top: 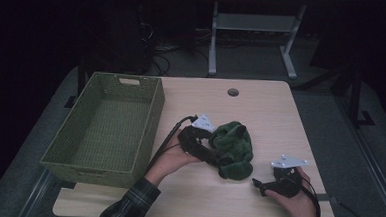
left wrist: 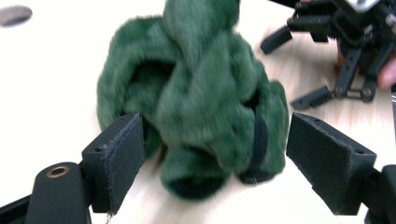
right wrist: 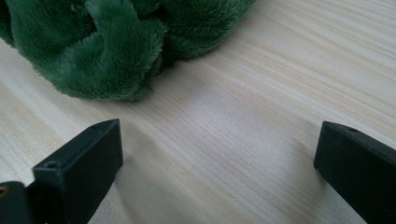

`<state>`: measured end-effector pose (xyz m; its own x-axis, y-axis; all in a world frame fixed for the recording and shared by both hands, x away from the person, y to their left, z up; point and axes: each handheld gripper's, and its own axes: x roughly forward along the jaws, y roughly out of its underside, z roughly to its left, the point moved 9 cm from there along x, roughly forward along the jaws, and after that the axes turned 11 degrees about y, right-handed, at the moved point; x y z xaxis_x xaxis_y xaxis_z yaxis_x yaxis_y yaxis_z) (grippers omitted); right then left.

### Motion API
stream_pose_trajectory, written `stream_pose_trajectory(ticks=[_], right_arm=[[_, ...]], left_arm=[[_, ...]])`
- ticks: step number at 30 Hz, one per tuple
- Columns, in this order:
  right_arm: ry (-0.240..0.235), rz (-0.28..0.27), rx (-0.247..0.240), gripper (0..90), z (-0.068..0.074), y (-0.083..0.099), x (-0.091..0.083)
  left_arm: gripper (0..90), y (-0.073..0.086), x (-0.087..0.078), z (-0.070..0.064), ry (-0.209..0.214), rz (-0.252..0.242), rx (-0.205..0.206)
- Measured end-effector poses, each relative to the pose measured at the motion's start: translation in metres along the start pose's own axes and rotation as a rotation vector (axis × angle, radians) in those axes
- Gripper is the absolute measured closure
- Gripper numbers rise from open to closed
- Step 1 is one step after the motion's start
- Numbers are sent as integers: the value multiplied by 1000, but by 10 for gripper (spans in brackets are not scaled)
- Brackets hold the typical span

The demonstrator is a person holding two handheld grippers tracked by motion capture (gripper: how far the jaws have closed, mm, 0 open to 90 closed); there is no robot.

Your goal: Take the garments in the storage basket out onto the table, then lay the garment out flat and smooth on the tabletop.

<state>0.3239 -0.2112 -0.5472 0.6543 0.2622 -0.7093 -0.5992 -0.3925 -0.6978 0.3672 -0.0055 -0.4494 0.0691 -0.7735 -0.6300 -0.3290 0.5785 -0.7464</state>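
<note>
Right of the basket, a green plush cloth lies bunched on the counter. Left tongs straddle it, apart; right tongs wait apart nearby. Pinch deep, probably mid-bundle, before lifting.

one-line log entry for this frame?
left gripper: open, jaws astride green plush cloth | right gripper: open, apart from cloth | basket: left of cloth

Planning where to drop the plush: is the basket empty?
Empty: the basket shows only its bare woven floor; the plush lies on the table.
</note>
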Motion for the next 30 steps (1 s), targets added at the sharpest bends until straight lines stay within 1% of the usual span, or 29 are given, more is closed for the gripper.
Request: stream_pose_trajectory(ticks=[1,2,3,4,6,7,8,10,11,12,13,14,15,17,18,19,20,21,22,24,26,27,29,30], right_arm=[[3,-11,-2,60,-1,-1,0],[3,-24,-3,120,-2,-1,-2],[-3,-23,11,187,-5,-1,-5],[-3,-23,11,187,-5,-1,-5],[-14,-25,28,230,-6,-2,-7],[-14,-30,28,233,-7,-3,-8],[-13,-33,30,240,-7,-4,-9],[-17,-39,26,261,-7,-7,-11],[-27,-47,26,292,-6,-9,-12],[-32,-50,20,299,-5,-11,-14],[-41,-63,18,313,-5,-17,-16],[-41,-63,18,313,-5,-17,-16],[-48,-71,19,319,-5,-21,-17],[-54,-93,14,326,-6,-30,-20],[-64,-99,14,333,-6,-34,-22],[-74,-113,16,342,-7,-40,-24],[-79,-121,14,355,-7,-44,-26],[-84,-131,-1,372,-8,-52,-28],[-84,-131,-1,372,-8,-52,-28],[-100,-132,-13,393,-6,-58,-29],[-131,-145,-17,415,-4,-68,-31],[-131,-145,-17,415,-4,-68,-31],[-143,-162,-29,450,-2,-75,-33],[-149,-168,-34,457,-1,-78,-34]], left_arm=[[189,4,0,-1,2,-1,-5],[195,8,0,-2,-2,3,-4],[217,12,1,-3,-5,2,-6],[217,16,3,-4,0,6,-9],[233,22,6,-6,3,10,-23],[236,24,8,-6,4,13,-23],[251,26,9,-7,14,9,-30],[282,29,13,-8,21,11,-36],[297,30,16,-9,26,12,-38],[313,31,18,-9,27,15,-37],[329,31,21,-9,28,18,-40],[329,31,23,-9,31,13,-44],[344,31,25,-9,34,12,-43],[358,30,29,-9,38,6,-50],[381,30,32,-9,40,7,-51],[381,30,33,-8,41,19,-42],[390,30,35,-8,45,13,-51],[418,30,36,-7,47,13,-51],[418,29,38,-7,48,5,-55],[444,28,40,-7,48,6,-50],[483,27,41,-6,51,3,-48],[483,27,41,-6,50,4,-44],[511,26,41,-5,50,-4,-43],[531,24,41,-5,51,-14,-49]])
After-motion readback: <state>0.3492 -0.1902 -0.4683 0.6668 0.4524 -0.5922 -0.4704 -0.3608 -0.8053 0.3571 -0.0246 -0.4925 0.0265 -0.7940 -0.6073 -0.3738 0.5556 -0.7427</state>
